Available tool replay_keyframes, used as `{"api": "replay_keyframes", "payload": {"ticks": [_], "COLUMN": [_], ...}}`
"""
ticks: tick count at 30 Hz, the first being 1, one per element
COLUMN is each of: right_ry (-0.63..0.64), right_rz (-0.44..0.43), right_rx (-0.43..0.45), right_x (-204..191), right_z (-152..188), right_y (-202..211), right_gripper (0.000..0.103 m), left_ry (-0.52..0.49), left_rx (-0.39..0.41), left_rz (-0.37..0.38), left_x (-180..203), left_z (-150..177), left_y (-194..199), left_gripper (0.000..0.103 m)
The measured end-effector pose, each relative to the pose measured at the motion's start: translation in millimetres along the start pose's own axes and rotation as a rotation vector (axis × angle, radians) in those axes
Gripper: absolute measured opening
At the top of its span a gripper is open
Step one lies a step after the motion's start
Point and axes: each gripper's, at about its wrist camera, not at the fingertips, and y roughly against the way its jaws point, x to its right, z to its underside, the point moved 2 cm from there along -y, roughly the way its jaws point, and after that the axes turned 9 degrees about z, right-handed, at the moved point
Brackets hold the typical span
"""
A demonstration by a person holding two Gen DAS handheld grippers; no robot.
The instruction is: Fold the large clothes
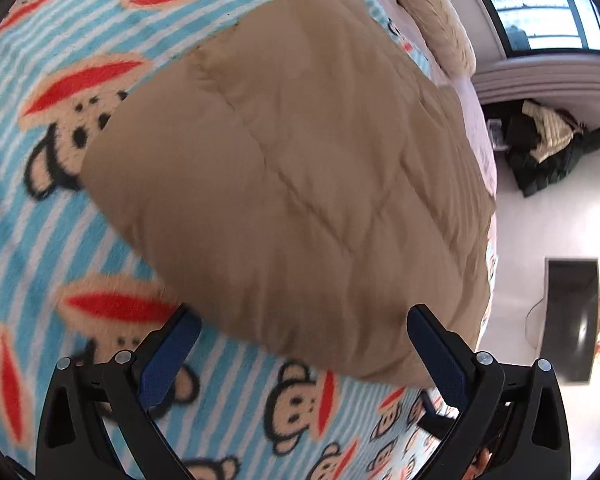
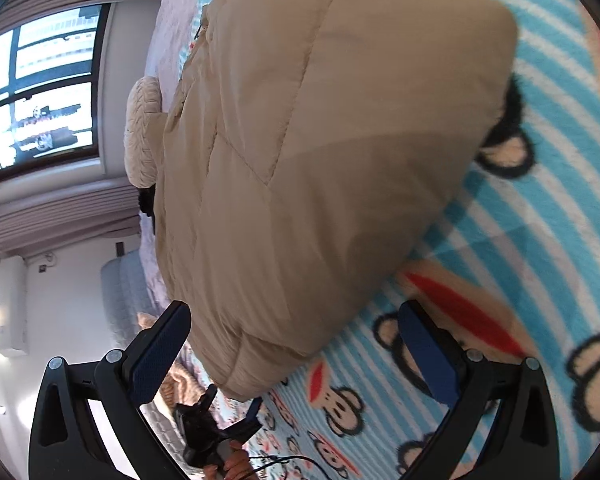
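Observation:
A tan quilted puffer garment (image 1: 292, 168) lies folded into a thick bundle on a bed covered by a blue striped monkey-print blanket (image 1: 40, 208). My left gripper (image 1: 304, 324) is open and empty, its jaws wide apart just above the bundle's near edge. In the right wrist view the same garment (image 2: 320, 152) fills the middle over the blanket (image 2: 540, 240). My right gripper (image 2: 296, 320) is open and empty, hovering at the bundle's near corner. The left gripper (image 2: 220, 420) shows below it, small.
A cream knitted pillow (image 1: 440, 20) lies at the bed's far edge by a window (image 1: 540, 8). A dark heap of clothes (image 1: 548, 148) and a black box (image 1: 572, 316) sit on the white floor beside the bed. A white mattress side (image 2: 120, 300) shows on the left.

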Motion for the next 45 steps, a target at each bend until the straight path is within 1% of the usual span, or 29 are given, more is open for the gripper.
{"api": "replay_keyframes", "payload": {"ticks": [4,6,11,14,15,16,17,18,19,20,21,22,23,24,25,28,31,34,37,38,41,45], "right_ry": [-0.005,-0.010,-0.034,-0.043,-0.047,-0.048,-0.048,-0.049,-0.054,-0.062,-0.075,-0.083,-0.095,-0.097,-0.089,-0.055,-0.028,-0.018,-0.012,-0.013,-0.020,-0.028], "right_rz": [-0.043,-0.068,-0.119,-0.122,-0.121,-0.124,-0.127,-0.127,-0.122,-0.102,-0.072,-0.061,-0.074,-0.098,-0.104,-0.121,-0.126,-0.124,-0.121,-0.118,-0.100,-0.072], "right_rx": [-0.003,0.001,0.005,0.009,0.008,0.008,0.006,0.003,0.000,-0.004,-0.012,-0.017,-0.018,-0.014,-0.011,-0.010,-0.012,-0.011,-0.008,-0.005,0.002,-0.009], "right_x": [-6.0,-10.7,-20.4,-23.2,-23.1,-22.9,-23.2,-23.1,-22.4,-21.1,-18.7,-15.1,-13.4,-13.4,-14.8,-19.4,-21.3,-20.0,-16.4,-13.8,-3.8,13.4], "right_z": [-6.4,-12.3,-25.4,-29.2,-29.7,-29.2,-28.6,-27.9,-27.0,-26.9,-27.5,-24.8,-24.7,-23.7,-22.6,-16.7,-9.1,1.8,17.2,24.0,43.7,70.9], "right_y": [-13.1,-20.0,-36.1,-42.9,-44.3,-44.4,-43.7,-43.1,-42.8,-42.7,-43.2,-41.5,-41.6,-40.6,-39.5,-32.9,-24.3,-15.4,-3.9,1.0,14.7,31.8], "right_gripper": [0.103,0.103,0.103,0.103,0.103,0.103,0.103,0.102,0.097,0.092,0.073,0.056,0.050,0.038,0.032,0.023,0.021,0.021,0.021,0.021,0.021,0.021], "left_ry": [-0.048,-0.056,-0.025,-0.007,-0.008,-0.018,-0.043,-0.068,-0.103,-0.134,-0.164,-0.197,-0.252,-0.295,-0.340,-0.463,-0.522,-0.553,-0.590,-0.594,-0.621,-0.612], "left_rx": [0.026,0.031,0.059,0.086,0.091,0.096,0.093,0.089,0.083,0.078,0.077,0.077,0.078,0.077,0.077,0.076,0.071,0.056,0.020,0.011,-0.036,-0.083], "left_rz": [0.008,0.003,-0.031,-0.043,-0.055,-0.078,-0.096,-0.102,-0.106,-0.113,-0.123,-0.135,-0.158,-0.176,-0.197,-0.247,-0.251,-0.235,-0.215,-0.209,-0.190,-0.183], "left_x": [8.8,11.1,5.1,5.3,5.6,7.3,9.7,13.1,18.3,23.2,26.8,32.0,39.8,46.0,51.7,67.7,76.3,81.9,83.2,85.7,80.2,69.1], "left_z": [-16.2,-25.3,-36.1,-37.0,-37.8,-37.9,-37.5,-37.1,-37.4,-37.6,-36.9,-35.9,-34.2,-32.3,-29.7,-20.0,-11.0,-4.5,8.4,11.0,34.9,69.4], "left_y": [-10.1,-13.1,-25.7,-27.1,-27.8,-28.6,-28.3,-28.4,-27.4,-25.9,-23.5,-21.7,-19.5,-18.1,-16.2,-10.8,-0.8,7.3,18.4,16.1,27.8,45.6], "left_gripper": [0.103,0.103,0.103,0.103,0.100,0.089,0.082,0.066,0.054,0.049,0.039,0.035,0.032,0.028,0.025,0.021,0.021,0.021,0.021,0.021,0.021,0.021]}}
